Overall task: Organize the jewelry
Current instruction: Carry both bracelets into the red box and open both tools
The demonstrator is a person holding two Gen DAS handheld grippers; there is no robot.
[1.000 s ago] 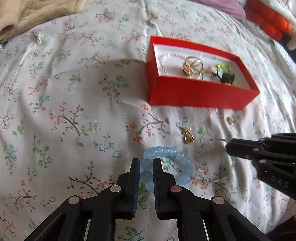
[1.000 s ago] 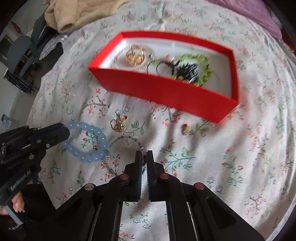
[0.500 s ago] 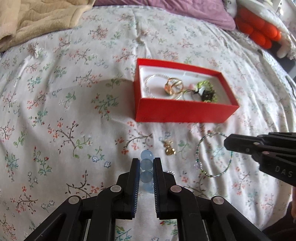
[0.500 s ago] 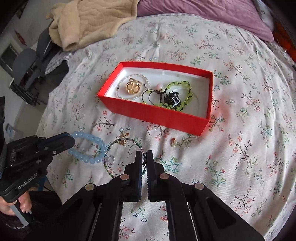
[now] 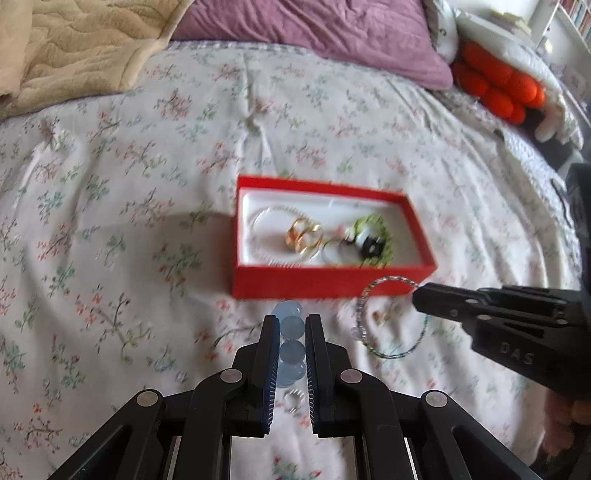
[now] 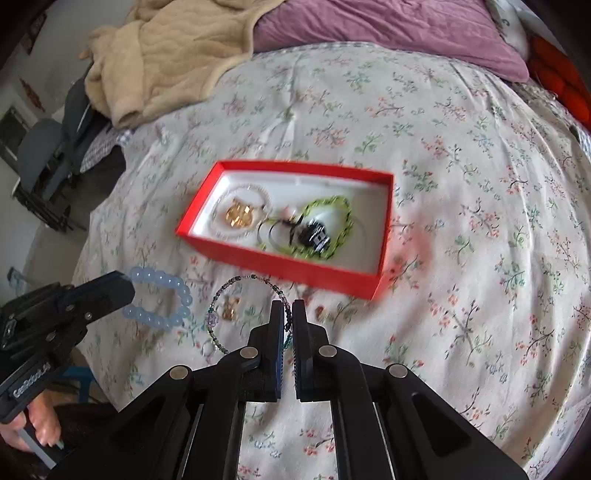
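The left gripper (image 5: 291, 325) pinched a pale blue bead bracelet (image 6: 162, 297), its round beads stacked between the two fingers, the loop hanging clear of the floral bedsheet (image 5: 110, 206). The right gripper (image 6: 288, 310) had its fingers pressed together on a thin wire bracelet of small multicoloured beads (image 6: 225, 314), whose ring dangled to the left of the fingertips in the right wrist view and just in front of the red jewelry box (image 5: 325, 286) in the left wrist view. The box lay open on the sheet beyond both grippers; inside sat a gold ring ornament (image 6: 238, 216), a pale beaded ring around it, and a green bead bracelet (image 6: 328, 225) with a black charm. A small gold trinket (image 6: 229, 308) lay on the sheet near the hanging wire bracelet. A beige blanket (image 6: 166, 55) and a purple pillow (image 6: 388, 33) lay at the far end.
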